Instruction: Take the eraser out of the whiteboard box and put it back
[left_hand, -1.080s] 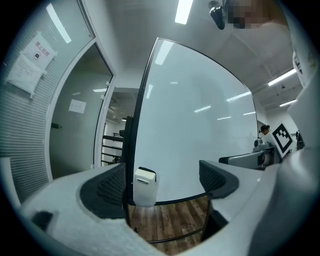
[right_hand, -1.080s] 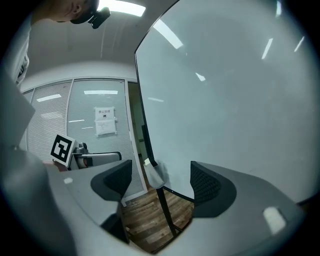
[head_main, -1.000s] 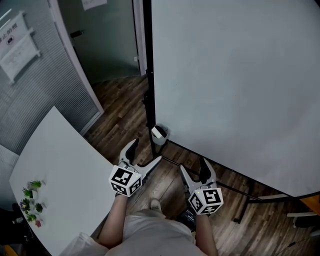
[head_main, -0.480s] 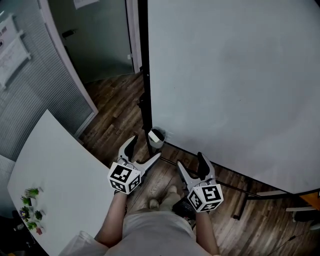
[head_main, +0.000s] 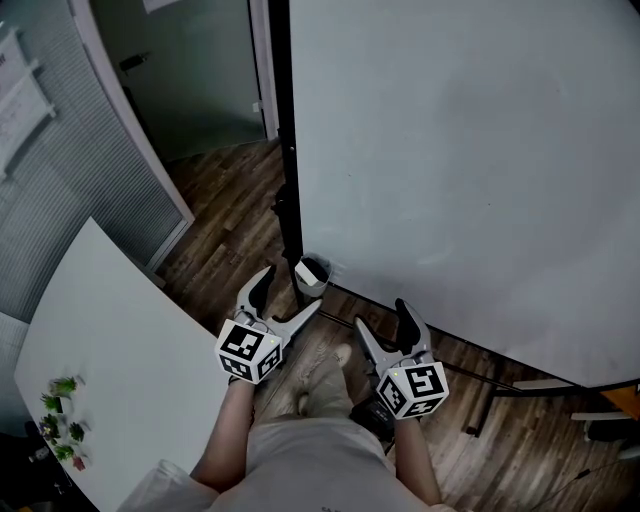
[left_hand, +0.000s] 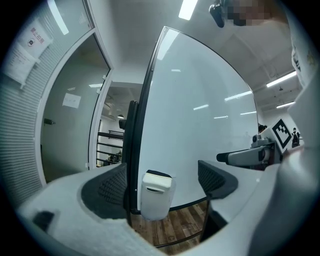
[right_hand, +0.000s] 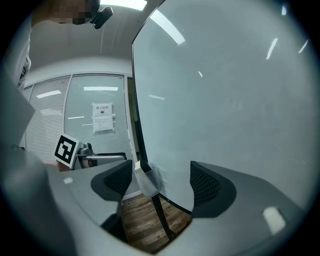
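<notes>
The whiteboard box (head_main: 312, 273) is a small white holder fixed at the lower left corner of the large whiteboard (head_main: 470, 170), next to its black frame post. The dark-topped eraser (left_hand: 158, 175) stands in the box (left_hand: 156, 197). My left gripper (head_main: 288, 297) is just short of the box and open wide; its jaws have just closed slightly, and the box shows ahead between them, untouched. My right gripper (head_main: 385, 320) is open and empty, further right by the board's lower edge. The right gripper view shows the box (right_hand: 150, 181) ahead on the left.
A white table (head_main: 110, 340) with small plants (head_main: 60, 410) lies at the left. A glass partition and doorway (head_main: 150, 110) stand beyond it. The board's stand foot (head_main: 500, 395) crosses the wooden floor (head_main: 225, 215). The person's legs (head_main: 310, 440) show at the bottom.
Both grippers have moved forward a little toward the whiteboard's lower edge, and the left one is now closer to the box. Nothing was taken hold of.
</notes>
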